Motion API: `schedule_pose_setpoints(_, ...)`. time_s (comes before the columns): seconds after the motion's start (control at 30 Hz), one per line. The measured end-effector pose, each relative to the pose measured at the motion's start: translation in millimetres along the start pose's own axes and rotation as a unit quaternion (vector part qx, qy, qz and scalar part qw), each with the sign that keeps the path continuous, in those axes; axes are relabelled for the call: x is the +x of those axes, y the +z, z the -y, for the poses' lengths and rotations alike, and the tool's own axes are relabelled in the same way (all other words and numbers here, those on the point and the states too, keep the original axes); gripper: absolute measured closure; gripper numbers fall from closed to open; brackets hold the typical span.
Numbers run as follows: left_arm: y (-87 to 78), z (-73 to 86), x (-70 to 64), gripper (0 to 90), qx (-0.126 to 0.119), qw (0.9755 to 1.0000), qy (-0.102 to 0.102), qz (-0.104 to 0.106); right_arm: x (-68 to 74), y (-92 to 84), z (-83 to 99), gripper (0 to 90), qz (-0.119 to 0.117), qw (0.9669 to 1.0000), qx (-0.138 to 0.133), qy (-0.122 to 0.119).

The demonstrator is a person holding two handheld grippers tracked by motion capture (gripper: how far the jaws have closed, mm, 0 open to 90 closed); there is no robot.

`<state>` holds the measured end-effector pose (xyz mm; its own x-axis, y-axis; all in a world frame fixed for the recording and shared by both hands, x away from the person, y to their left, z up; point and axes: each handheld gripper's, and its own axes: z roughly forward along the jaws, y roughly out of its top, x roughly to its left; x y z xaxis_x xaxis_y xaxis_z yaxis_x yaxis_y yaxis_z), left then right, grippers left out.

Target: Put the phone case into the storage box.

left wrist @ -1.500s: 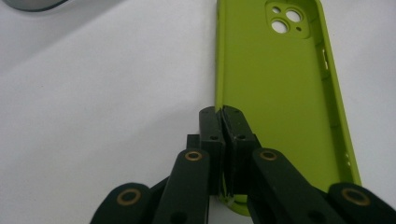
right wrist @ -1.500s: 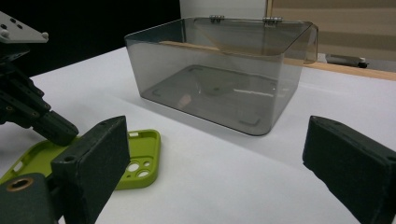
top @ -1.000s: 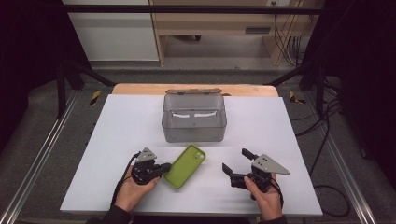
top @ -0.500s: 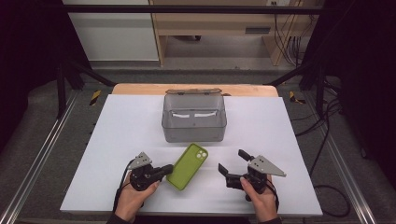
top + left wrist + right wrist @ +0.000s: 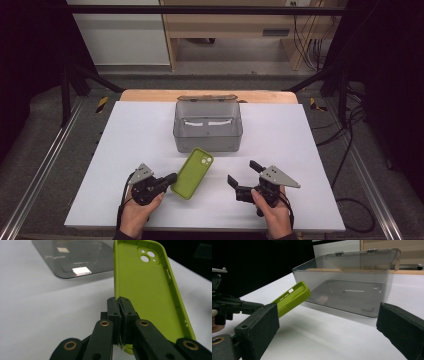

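Phone case (image 5: 192, 172) in left gripper (image 5: 170, 179)

no readable text, labels, brands or numbers anywhere

My left tool (image 5: 170, 179) is clamped tight, jaws pressed together, pointing up and to the right from my left hand (image 5: 137, 212). My right tool (image 5: 241, 175) sits low in my right hand (image 5: 272, 212), its jaws spread wide apart, aimed leftward toward the other tool.
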<state>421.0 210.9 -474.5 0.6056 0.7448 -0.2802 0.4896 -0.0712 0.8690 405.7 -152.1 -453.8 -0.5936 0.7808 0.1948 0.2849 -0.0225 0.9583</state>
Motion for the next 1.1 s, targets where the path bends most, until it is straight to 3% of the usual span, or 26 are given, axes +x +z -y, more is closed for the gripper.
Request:
schedule_pose_setpoints(0.23,-9.8,-1.6,9.8,88.3,-0.027,0.9992,-0.016,-0.024,14.9,12.7,-3.2,5.1,-0.013,0.9998,0.002,0.016)
schedule_pose_setpoints(0.53,-13.7,-0.7,12.8,88.3,-0.032,0.9982,-0.021,-0.046,31.6,25.6,-3.1,4.9,-0.030,0.9992,-0.002,0.028)
schedule_pose_setpoints(0.77,-14.3,-1.5,12.1,88.3,-0.036,0.9984,-0.019,-0.040,38.1,29.4,-6.5,4.9,-0.033,0.9991,0.003,0.025)
schedule_pose_setpoints(0.83,-14.1,-1.9,10.5,88.3,-0.038,0.9984,-0.018,-0.037,41.7,30.0,-8.0,4.9,-0.023,0.9997,0.009,0.005)
schedule_pose_setpoints(1.1,-14.4,-3.5,2.7,88.3,-0.053,0.9978,-0.014,-0.035,54.6,37.0,-20.6,4.4,-0.029,0.9995,0.000,0.012)
